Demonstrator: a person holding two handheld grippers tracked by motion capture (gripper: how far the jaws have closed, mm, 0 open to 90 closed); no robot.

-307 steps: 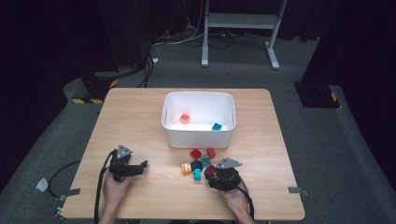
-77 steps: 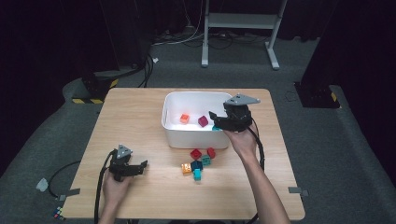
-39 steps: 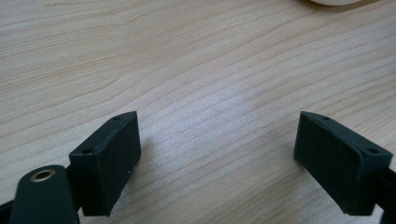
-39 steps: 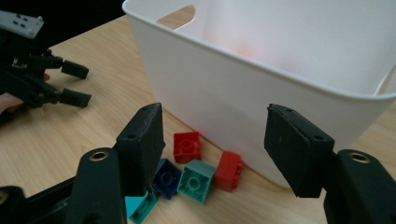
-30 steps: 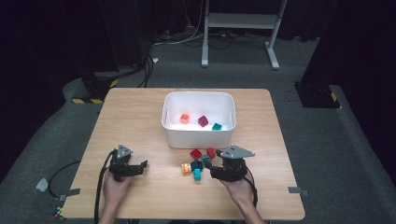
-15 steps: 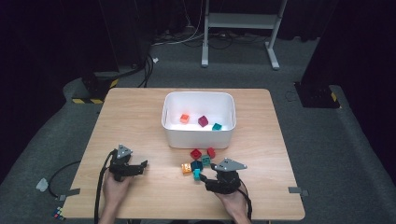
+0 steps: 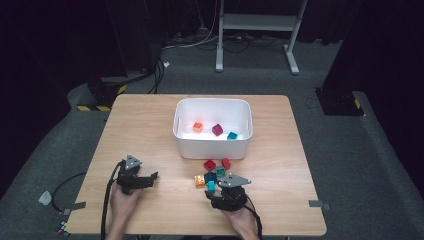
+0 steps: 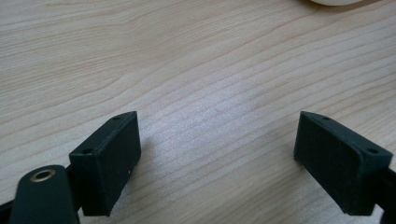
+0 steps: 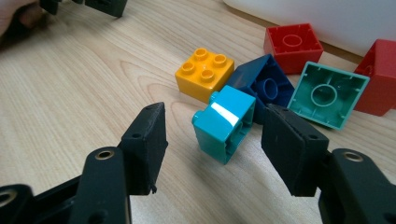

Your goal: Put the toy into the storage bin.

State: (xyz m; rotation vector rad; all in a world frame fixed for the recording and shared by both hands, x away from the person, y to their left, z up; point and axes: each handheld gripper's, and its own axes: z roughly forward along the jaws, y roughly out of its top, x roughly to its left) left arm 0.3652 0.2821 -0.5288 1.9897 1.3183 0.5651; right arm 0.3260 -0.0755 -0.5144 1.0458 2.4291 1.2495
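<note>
1. The cyan brick [image 9: 224, 122] lies tipped on its side at the centre of the right gripper view, studs toward the left of the frame and hollow underside toward the lower right. In the high view it sits low and centre on the counter [image 7: 150, 125], at the near edge of a small cluster of bricks.
2. The right gripper [image 9: 215, 140] has its fingers [image 9: 149, 140] on either side of that brick, spread. They have just been closing, with the brick between them. The left finger stands clear of it; the right one is very near its edge, and contact there cannot be told.
3. Just behind the cyan brick lie a dark blue brick [image 9: 264, 86], which it touches or nearly touches, and an orange brick [image 9: 204, 72] studs-up, to the upper left of it.
4. To the right of the frame, a green brick [image 9: 327, 93] lies with its open underside showing. Two red bricks, the red brick [image 9: 293, 45] behind it and another red brick [image 9: 380, 77] at the right edge, lie near the wall of the white bin [image 7: 212, 147].
5. In the high view, the bin holds an orange cube [image 7: 198, 127], a maroon cube [image 7: 217, 129] and a teal cube [image 7: 232, 135].
6. The left gripper [image 8: 217, 154] rests low at the lower left of the counter, fingers [image 8: 109, 158] spread wide over bare wood, well apart from the bricks.
</note>
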